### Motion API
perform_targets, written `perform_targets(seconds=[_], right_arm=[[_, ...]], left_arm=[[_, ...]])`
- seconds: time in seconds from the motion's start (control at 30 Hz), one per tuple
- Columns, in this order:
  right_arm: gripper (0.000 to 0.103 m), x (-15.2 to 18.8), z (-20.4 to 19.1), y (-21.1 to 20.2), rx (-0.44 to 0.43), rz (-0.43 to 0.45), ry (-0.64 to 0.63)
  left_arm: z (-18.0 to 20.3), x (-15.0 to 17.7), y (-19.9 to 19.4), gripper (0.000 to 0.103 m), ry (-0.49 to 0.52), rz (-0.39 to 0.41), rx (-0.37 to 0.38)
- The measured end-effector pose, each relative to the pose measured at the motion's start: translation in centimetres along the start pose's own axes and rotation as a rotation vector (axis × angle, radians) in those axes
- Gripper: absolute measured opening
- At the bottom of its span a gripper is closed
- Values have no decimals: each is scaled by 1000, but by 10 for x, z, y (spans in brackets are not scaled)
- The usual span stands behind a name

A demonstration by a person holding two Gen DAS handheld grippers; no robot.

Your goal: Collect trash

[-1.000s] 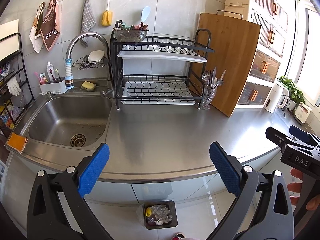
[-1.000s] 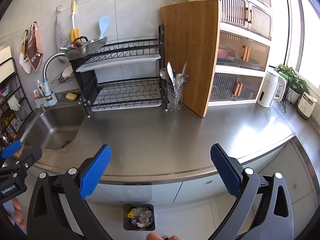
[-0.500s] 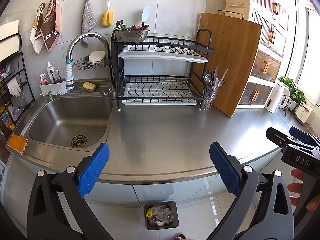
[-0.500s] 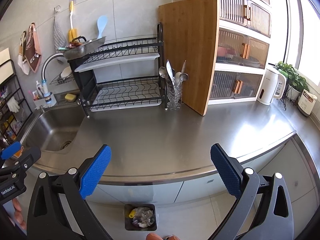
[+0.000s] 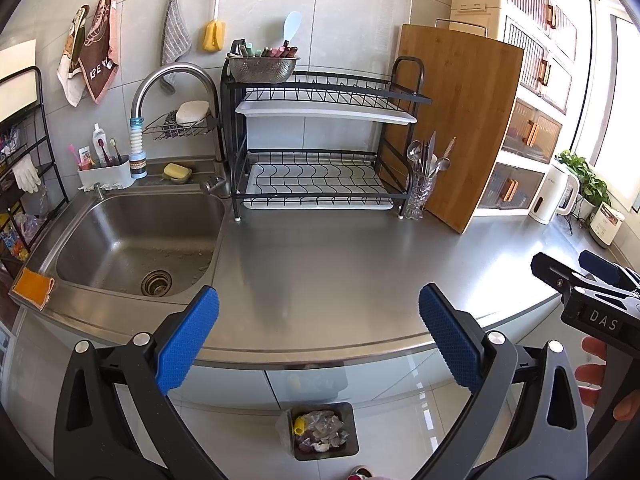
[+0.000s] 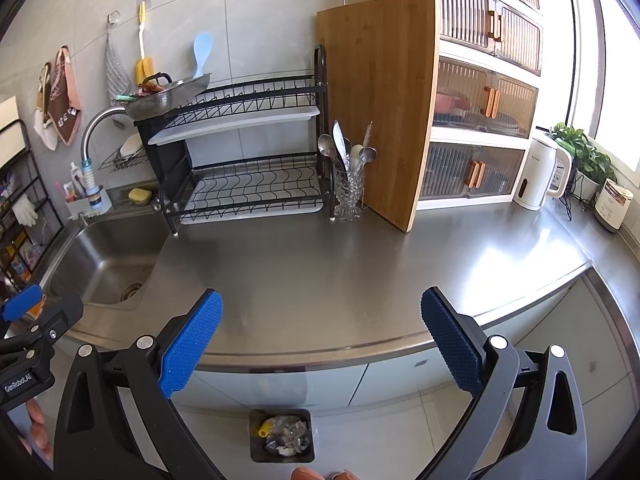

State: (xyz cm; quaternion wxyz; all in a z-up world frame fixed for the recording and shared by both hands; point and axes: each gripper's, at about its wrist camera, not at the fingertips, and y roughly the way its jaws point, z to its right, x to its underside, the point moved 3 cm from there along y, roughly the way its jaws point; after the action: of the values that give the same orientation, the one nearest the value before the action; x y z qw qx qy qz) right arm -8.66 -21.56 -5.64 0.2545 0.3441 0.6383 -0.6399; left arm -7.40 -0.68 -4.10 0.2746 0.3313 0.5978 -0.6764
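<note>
Little has changed since a second ago; the left claw and right claw stay spread and empty above the tabletop edge, drifted only slightly; the trash sits in the bin on the floor below, well apart from both.

The right hand-held gripper hangs wide apart over the near tabletop edge; trash bin on the floor below.
</note>
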Motion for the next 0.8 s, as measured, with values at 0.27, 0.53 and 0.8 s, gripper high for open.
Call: perform_targets(seconds=[0.27,0.53,0.8], right_arm=[[100,1,-1,2,0,-4,-8],[100,1,0,3,0,-4,-1],[100,0,1,2,5,0,-1]], left_arm=[[-2,0,3,95,-4,-2,-4],[-1,0,3,95,3,-4,0],[-1,-1,1,95,1,2,0]])
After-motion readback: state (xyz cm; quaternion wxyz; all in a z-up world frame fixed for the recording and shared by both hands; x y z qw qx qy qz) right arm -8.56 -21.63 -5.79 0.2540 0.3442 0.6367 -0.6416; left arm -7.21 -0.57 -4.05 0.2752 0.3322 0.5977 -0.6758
